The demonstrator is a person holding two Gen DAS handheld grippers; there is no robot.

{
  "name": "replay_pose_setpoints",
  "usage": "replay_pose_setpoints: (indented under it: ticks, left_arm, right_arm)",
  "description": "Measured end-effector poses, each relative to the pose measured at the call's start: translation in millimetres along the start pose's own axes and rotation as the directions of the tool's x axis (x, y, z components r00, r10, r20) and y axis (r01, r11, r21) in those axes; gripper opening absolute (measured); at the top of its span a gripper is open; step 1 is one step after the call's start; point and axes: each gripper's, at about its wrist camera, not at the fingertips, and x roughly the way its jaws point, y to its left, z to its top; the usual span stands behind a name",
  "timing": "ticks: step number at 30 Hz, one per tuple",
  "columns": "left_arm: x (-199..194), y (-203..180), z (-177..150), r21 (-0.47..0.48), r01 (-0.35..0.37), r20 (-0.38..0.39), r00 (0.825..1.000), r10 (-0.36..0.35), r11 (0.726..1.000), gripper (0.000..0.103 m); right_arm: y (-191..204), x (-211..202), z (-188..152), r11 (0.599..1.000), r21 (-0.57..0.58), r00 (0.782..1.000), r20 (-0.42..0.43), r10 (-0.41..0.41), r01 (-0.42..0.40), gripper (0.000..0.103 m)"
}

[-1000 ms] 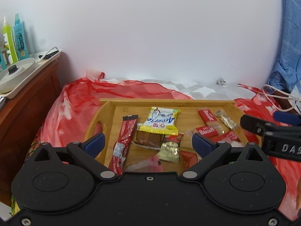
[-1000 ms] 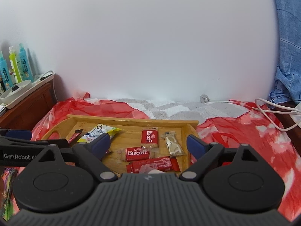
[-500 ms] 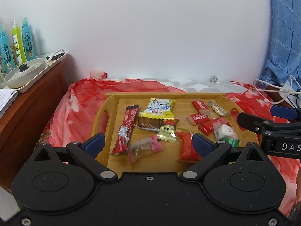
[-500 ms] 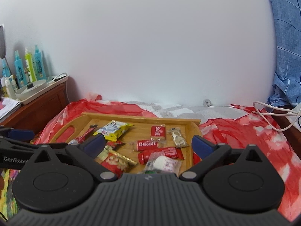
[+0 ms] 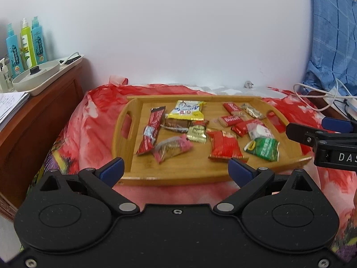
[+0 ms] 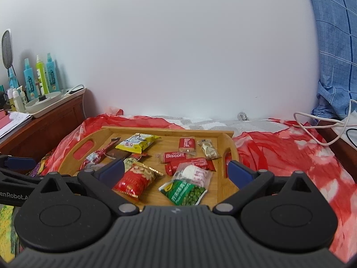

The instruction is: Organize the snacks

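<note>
A bamboo tray (image 5: 129, 144) (image 6: 223, 134) lies on a red bedspread and holds several snack packets: a yellow packet (image 5: 187, 110) (image 6: 138, 142), a long red bar (image 5: 151, 129), a red peanut bag (image 5: 225, 144) (image 6: 136, 179), a green pea bag (image 5: 264, 148) (image 6: 184, 191), red Biscoff packets (image 5: 231, 118) (image 6: 175, 155) and a pink packet (image 5: 173, 147). My left gripper (image 5: 176, 170) is open and empty, just short of the tray's near edge. My right gripper (image 6: 176, 170) is open and empty above the tray's near right part; it shows at the right of the left wrist view (image 5: 321, 131).
A wooden nightstand (image 5: 33, 116) at the left carries a white tray, spray bottles (image 5: 24, 44) and papers. A white wall stands behind the bed. White cables (image 5: 316, 96) and blue checked fabric (image 5: 334, 33) are at the right. The red bedspread (image 6: 290, 156) surrounds the tray.
Both grippers have pulled back and up from the tray, so more of it and its near packets have come into view. Both stay open and empty.
</note>
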Motion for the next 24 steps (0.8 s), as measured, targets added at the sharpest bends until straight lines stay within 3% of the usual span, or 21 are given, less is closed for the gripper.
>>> replay_pose_setpoints:
  ticks: [13,24]
  left_arm:
    - [-11,-3,-36,0.007,0.010,0.002,1.000,-0.010,1.000,0.100]
    - [13,3,-64,-0.013,0.012,-0.047,0.999,-0.013,1.000,0.100]
  right_arm:
    - [13,-9,-49,0.999,-0.045,0.999,-0.014,-0.031,0.030,0.103]
    - [16,-6,-88,0.996,-0.061,0.996,-0.056,-0.074,0.071,0.103]
